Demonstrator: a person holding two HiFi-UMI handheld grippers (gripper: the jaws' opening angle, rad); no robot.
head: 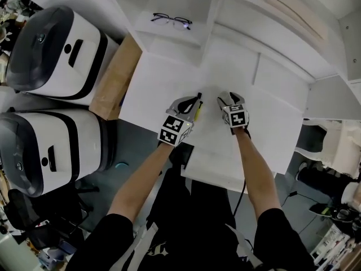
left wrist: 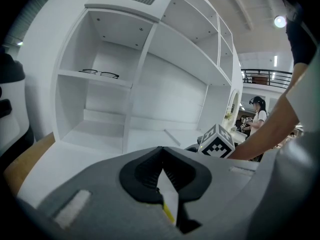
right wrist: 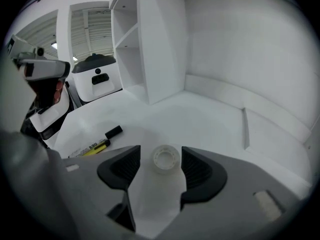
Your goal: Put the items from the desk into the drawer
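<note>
Right gripper view: tape roll (right wrist: 166, 159) between the wide-open right tongs (right wrist: 160, 153), touching neither side.

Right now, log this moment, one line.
left tongs: shut on yellow black-capped marker | right tongs: open over clear tape roll on white desk

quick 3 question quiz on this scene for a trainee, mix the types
1. True or false: the jaws of the right gripper are clamped on the tape roll.
2. The glasses lie: A) on the desk B) on a shelf C) on the floor.
3. What does the left gripper hold?
Key: 1 false, they stand open around it; 2 B; 3 a yellow marker.
</note>
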